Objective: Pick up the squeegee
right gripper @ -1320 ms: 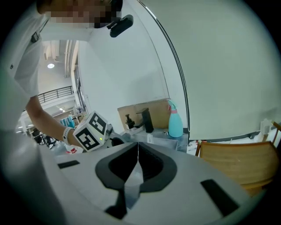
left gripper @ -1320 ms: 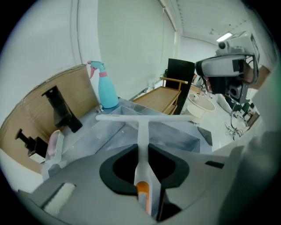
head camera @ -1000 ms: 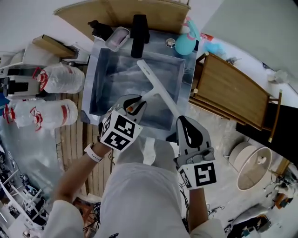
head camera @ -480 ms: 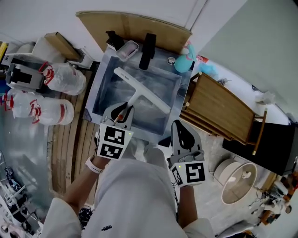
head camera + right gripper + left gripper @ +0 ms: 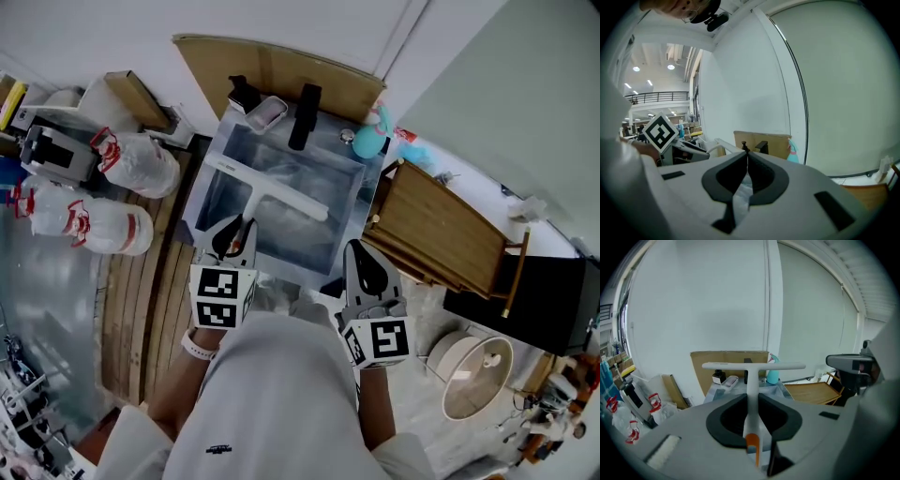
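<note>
Since a second ago: lifted the white T-shaped plastic squeegee (image 5: 262, 187) higher above the square steel sink basin (image 5: 371, 180), blade rolled from slanting to level. Pinched by its slim stem, just above the orange end, between the jaws of the left gripper (image 5: 234, 234). Right gripper (image 5: 363, 265) alongside, jaws pressed together on nothing. On the basin's back rim: black tap (image 5: 303, 116), clear soap dish (image 5: 267, 112), teal bottle (image 5: 367, 142). Long, thin blade, crosswise to the stem.
</note>
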The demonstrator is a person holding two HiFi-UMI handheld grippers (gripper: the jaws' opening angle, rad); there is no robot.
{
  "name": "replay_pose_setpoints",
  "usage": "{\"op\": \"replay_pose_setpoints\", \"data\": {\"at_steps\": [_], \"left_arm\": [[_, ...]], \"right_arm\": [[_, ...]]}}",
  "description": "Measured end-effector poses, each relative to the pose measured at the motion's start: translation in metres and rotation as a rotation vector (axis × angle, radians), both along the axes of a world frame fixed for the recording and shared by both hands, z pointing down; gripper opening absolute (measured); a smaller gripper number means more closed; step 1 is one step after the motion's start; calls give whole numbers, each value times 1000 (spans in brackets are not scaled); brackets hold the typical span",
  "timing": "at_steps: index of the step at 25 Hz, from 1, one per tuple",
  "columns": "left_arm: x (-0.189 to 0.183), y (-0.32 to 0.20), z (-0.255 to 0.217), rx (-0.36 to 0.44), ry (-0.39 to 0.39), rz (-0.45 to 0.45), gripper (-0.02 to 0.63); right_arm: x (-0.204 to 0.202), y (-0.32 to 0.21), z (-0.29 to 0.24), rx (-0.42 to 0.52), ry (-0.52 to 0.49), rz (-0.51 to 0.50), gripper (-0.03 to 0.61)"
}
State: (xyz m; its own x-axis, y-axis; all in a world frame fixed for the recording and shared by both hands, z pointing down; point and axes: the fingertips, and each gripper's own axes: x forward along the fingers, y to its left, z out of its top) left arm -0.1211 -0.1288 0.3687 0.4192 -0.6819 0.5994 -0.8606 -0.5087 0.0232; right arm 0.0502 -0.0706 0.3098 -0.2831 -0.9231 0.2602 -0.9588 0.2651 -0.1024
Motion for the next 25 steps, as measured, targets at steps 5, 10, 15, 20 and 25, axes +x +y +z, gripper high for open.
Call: {"op": "replay_pose_setpoints", "data": {"at_steps": [5, 10, 15, 20, 25], "left_arm": [[-8, 8, -4, 9, 14, -17, 69], [-10, 15, -3, 0, 28, -20, 69], [-13, 13, -7, 11, 20, -21, 69], [-10, 15, -7, 9, 30, -10, 69], [-8, 15, -7, 8, 29, -5, 69]], "right_arm": [[-5, -1, -3, 12, 12, -3, 6], [-5, -1, -5, 14, 27, -4, 6], [-4, 2, 0, 2, 19, 6, 6], [-3, 6, 4, -9, 23, 10, 6], [-4, 5, 3, -8, 39, 0, 6]]}}
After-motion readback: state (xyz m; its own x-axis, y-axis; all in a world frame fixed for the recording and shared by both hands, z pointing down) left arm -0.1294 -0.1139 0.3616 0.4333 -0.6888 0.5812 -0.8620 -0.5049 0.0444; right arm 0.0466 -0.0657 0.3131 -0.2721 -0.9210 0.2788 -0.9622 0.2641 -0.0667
